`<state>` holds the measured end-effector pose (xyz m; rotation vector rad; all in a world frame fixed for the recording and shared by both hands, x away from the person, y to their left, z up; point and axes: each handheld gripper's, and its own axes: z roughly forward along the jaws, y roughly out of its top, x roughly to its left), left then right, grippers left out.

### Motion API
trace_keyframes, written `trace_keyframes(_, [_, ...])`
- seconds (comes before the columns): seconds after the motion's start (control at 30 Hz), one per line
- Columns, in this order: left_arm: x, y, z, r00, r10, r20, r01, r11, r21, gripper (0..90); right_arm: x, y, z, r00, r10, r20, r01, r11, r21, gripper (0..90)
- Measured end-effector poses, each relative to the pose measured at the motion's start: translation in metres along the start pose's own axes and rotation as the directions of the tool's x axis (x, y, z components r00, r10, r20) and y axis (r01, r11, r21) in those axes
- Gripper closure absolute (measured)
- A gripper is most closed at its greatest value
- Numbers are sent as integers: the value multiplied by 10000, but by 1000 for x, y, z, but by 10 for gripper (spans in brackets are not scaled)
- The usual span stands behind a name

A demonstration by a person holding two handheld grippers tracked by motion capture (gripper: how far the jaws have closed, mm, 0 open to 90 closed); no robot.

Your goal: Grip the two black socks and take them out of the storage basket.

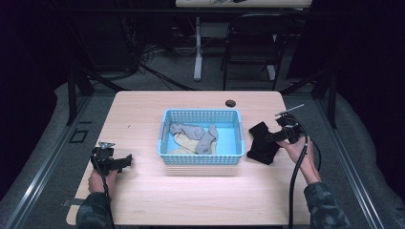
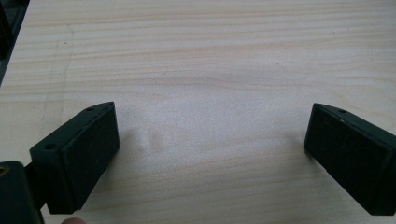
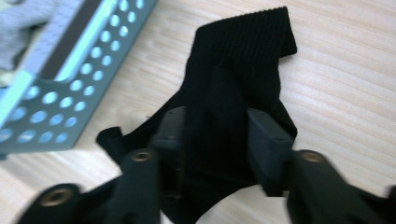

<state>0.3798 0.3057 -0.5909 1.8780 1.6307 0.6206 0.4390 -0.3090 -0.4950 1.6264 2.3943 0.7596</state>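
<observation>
At the near left of the light wooden table point(image 1: 143, 200), the left gripper point(image 1: 125, 161) is held low over the bare wood, well apart from everything else; in the left gripper view its jaws are seen spread wide, with nothing but tabletop between them. In the middle of the table a blue perforated basket point(image 1: 200, 160) is set, and grey socks point(image 1: 193, 133) are lain in it over a pale one. A small dark round object point(image 1: 231, 102) is seen on the far side of the table, beyond the basket. Just right of the basket, a black sock point(image 1: 261, 143) is spread crumpled on the wood, its ribbed cuff turned away from the gripper. The right gripper point(image 3: 215, 140) is placed over it, its jaws partly apart with a raised fold of the sock between them; whether the pads press on the fabric cannot be told.
</observation>
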Motion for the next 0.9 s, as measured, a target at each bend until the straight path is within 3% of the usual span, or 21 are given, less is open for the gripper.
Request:
trace_keyframes(0.23, [0, 0, 0, 10000, 6, -2, -6, 10000, -1, 34, 5, -11, -19, 9990, -442, -66, 439, 9980, -460, 139])
trace_keyframes(0.27, [0, 0, 0, 10000, 4, -1, -4, 10000, 1, 34, 7, -13, -22, 9986, -485, -229, 472, 9974, -547, 136])
trace_keyframes(0.33, [0, 0, 0, 10000, 8, 0, -8, 10000, 3, 34, 9, -18, -26, 9979, -643, -119, 635, 9964, -569, 73])
trace_keyframes(0.63, [0, 0, 0, 10000, 8, 2, -8, 10000, 4, 34, 12, -47, -40, 9954, -956, 4, 954, 9930, -690, 0])
trace_keyframes(0.9, [0, 1, 0, 10000, 30, -8, -30, 10000, 2, 35, 15, -90, -26, 9921, -1251, 37, 1252, 9918, -251, 0])
